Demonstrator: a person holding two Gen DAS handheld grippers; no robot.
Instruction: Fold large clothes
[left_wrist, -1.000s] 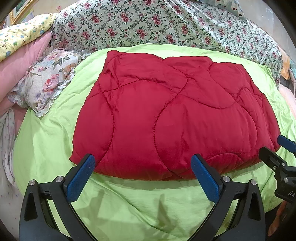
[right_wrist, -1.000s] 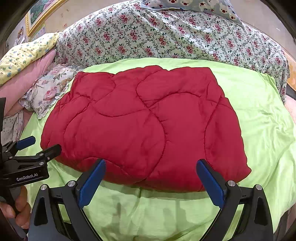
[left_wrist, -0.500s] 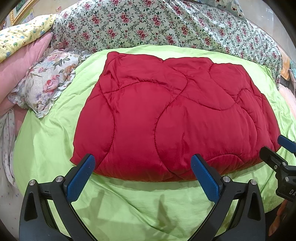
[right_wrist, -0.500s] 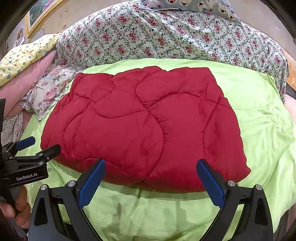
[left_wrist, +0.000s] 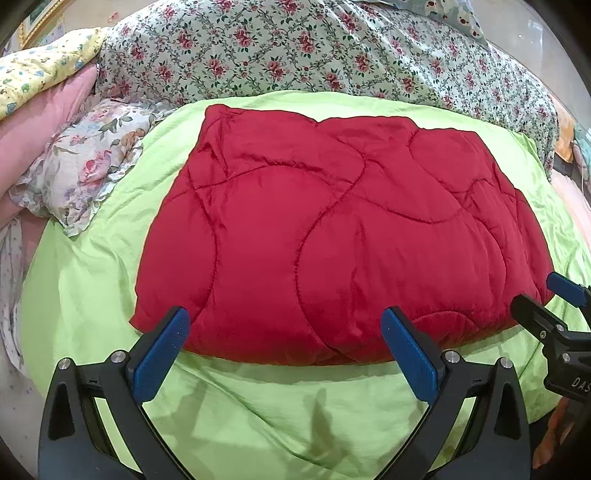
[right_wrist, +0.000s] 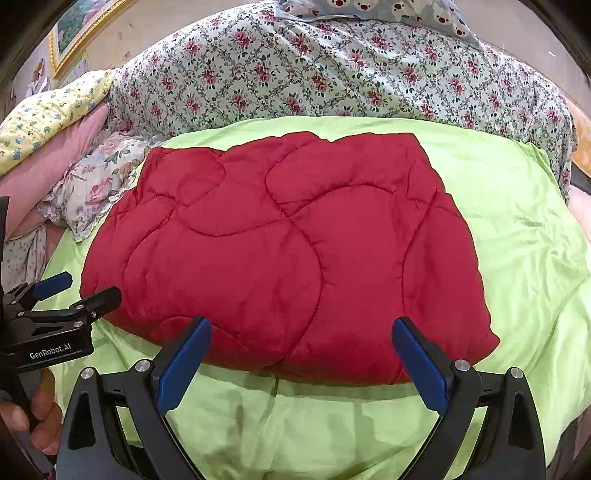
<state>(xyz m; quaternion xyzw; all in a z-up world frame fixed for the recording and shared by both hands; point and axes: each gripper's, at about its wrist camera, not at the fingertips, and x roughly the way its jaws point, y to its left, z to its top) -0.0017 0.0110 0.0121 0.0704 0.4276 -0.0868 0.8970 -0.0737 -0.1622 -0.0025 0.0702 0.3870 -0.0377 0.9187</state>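
Observation:
A red quilted garment (left_wrist: 332, 229) lies folded into a thick rectangle on the lime green bed sheet (left_wrist: 258, 406); it also shows in the right wrist view (right_wrist: 280, 258). My left gripper (left_wrist: 284, 332) is open and empty, hovering just before the garment's near edge. My right gripper (right_wrist: 301, 343) is open and empty at the same near edge, further right. The right gripper (left_wrist: 546, 299) shows at the right side of the left wrist view, and the left gripper (right_wrist: 74, 291) shows at the left side of the right wrist view.
A floral quilt (right_wrist: 332, 74) is piled along the back of the bed. A small flowered pillow (left_wrist: 85, 170), a pink pillow (left_wrist: 40, 122) and a yellow one (left_wrist: 40, 74) lie at the left. Green sheet (right_wrist: 517, 229) extends right of the garment.
Both grippers have moved slightly; the garment looks a little further off and lower in view. Nothing was gripped or released.

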